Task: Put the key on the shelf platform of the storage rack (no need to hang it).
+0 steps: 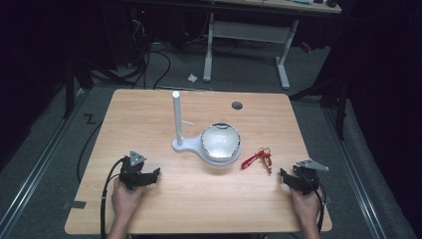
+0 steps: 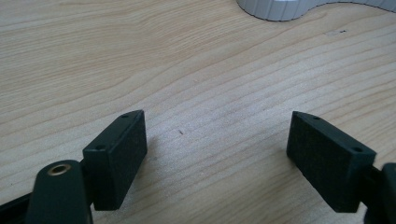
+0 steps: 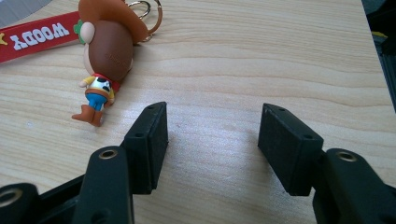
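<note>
A Woody keychain (image 1: pixel 257 158) lies on the wooden table (image 1: pixel 149 114), with a small cowboy figure (image 3: pixel 105 60) and a red strap (image 3: pixel 37 35) marked WOODY. It rests right of a white stand (image 1: pixel 177 122) whose post rises beside a shiny bowl (image 1: pixel 220 142) on its base. My right gripper (image 1: pixel 291 181) rests near the front right edge, open, the figure lying just ahead and left of its jaws in the right gripper view, where my right gripper (image 3: pixel 212 130) holds nothing. My left gripper (image 1: pixel 144 178) sits at the front left, open over bare wood, as my left gripper (image 2: pixel 217 140) shows.
A dark round hole (image 1: pixel 237 105) marks the table's far side. Beyond the table stands a white desk frame (image 1: pixel 246 35) on a grey floor with cables. The stand's ribbed white base (image 2: pixel 280 7) shows at the top of the left gripper view.
</note>
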Action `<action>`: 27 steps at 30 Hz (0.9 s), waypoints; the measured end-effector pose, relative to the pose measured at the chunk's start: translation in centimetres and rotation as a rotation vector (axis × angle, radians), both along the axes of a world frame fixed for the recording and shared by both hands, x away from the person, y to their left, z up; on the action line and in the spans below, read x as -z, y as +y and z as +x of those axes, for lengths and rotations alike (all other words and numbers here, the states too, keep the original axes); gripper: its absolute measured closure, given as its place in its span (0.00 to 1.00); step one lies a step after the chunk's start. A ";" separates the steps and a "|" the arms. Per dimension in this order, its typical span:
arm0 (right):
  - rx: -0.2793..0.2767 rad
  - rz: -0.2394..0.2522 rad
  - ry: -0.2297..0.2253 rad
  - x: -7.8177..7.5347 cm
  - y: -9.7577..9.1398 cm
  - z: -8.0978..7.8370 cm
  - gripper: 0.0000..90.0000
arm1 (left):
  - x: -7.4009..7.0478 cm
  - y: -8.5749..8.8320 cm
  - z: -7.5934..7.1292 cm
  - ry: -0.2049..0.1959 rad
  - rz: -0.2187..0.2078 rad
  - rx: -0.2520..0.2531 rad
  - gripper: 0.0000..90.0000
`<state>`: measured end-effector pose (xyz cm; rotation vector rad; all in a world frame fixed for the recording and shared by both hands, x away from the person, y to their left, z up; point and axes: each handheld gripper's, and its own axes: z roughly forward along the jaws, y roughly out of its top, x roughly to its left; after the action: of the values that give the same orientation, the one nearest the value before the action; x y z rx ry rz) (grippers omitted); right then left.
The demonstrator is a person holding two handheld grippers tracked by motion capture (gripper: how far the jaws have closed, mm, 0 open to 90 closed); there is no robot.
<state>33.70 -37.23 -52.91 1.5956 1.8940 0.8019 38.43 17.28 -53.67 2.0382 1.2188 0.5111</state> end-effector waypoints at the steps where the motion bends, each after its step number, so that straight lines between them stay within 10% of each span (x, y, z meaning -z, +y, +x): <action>1: 0.000 0.000 0.000 0.0 0.0 0.0 0.48 | 0.0 0.0 0.0 0.000 0.000 0.000 0.23; 27: -0.003 0.006 0.009 -0.1 0.1 -0.4 0.48 | 0.0 0.0 0.0 -0.002 -0.002 -0.001 0.23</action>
<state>33.34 -37.09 -52.81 1.6023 1.9023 0.8034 38.45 17.28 -53.68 2.0350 1.2192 0.5121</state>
